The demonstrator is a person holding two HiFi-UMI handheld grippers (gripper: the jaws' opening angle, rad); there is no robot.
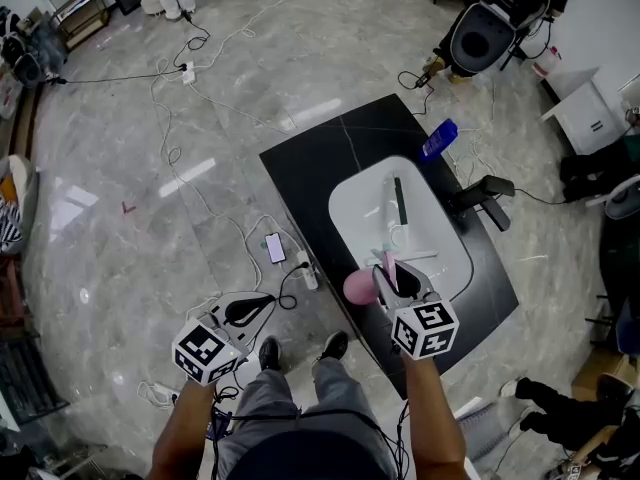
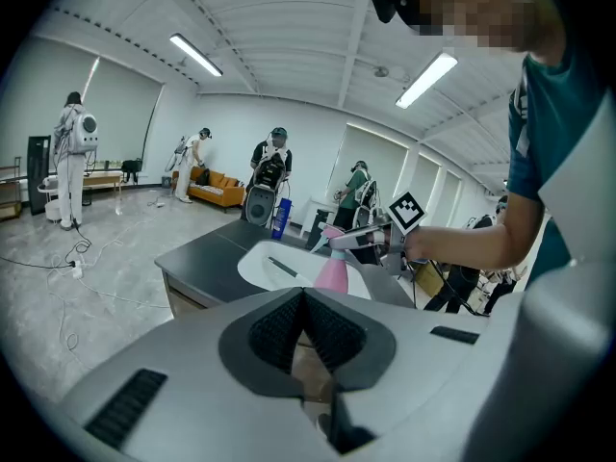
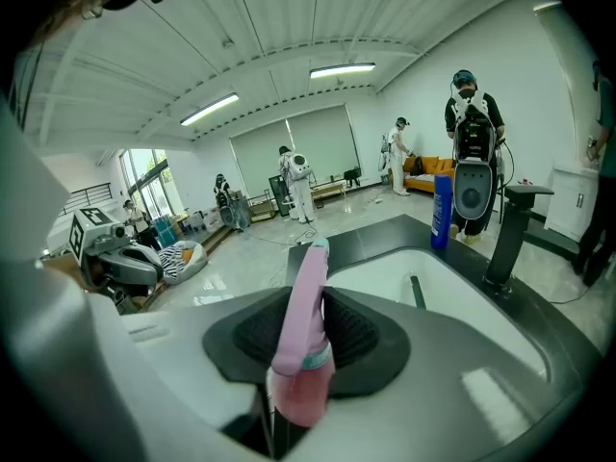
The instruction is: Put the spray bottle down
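The spray bottle is already in the right gripper, whose jaws are pinched on the pink trigger head and neck, with the ribbed pads pressing it from both sides. The coming move therefore turns on what lies under the bottle, not on any reach. Seen from the left gripper view, the bottle's long axis is close to upright, with the trigger head up in the jaws and the wider pink body hanging base-down. It hangs clear of any surface, just off the near-left corner of the sink. Below it is the narrow strip of black counter between the sink's rim and the counter's edge. That strip looks slim, so I judge that a straight drop risks the base landing half off the edge, and a small shift toward the sink would give surer footing. The left gripper is pressed together on nothing and hangs well apart from the sink, out over the floor, so the right hand is plainly the nearer one. The sink holds a dark slim bar lying along its length, and I cannot tell what it is. A blue bottle is on the counter past the sink's far end, and a black faucet stands at the sink's right side
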